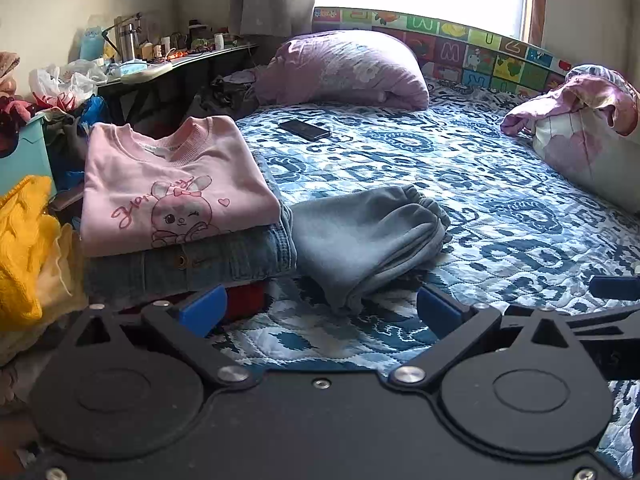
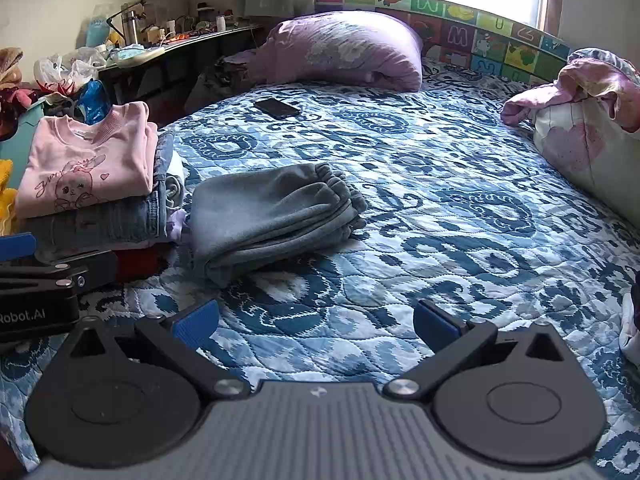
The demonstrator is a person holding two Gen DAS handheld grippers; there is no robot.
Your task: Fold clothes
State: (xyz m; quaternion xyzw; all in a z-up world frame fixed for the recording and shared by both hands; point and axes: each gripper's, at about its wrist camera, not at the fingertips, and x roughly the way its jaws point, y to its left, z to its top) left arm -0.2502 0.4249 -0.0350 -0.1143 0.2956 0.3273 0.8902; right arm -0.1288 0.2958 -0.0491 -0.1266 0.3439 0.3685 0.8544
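The left tool [image 1: 320, 308] is held low over the blue patterned quilt [image 1: 460, 184] of the bed, its blue-padded fingers [image 1: 202, 310] spread wide apart with nothing between them. The right tool [image 2: 316, 324] is held likewise, fingers apart and empty, above bare quilt. The folded grey sweatpants [image 1: 360, 236] are seen lying flat on the quilt just ahead of the left tool, the elastic cuffs turned away from the camera. Just beside them, to the left, a stack of folded clothes is found: a pink rabbit sweatshirt [image 1: 168, 188] is laid on top of folded denim [image 1: 200, 260], with a red garment [image 1: 246, 296] underneath. Whether the sweatpants touch the stack cannot be told. A yellow knit [image 1: 24, 248] is piled at the bed's left edge. Farther back, a dark phone [image 1: 304, 129] is placed on the quilt near a purple pillow [image 1: 344, 68]. A cluttered bench [image 1: 176, 60] is seen against the far wall.
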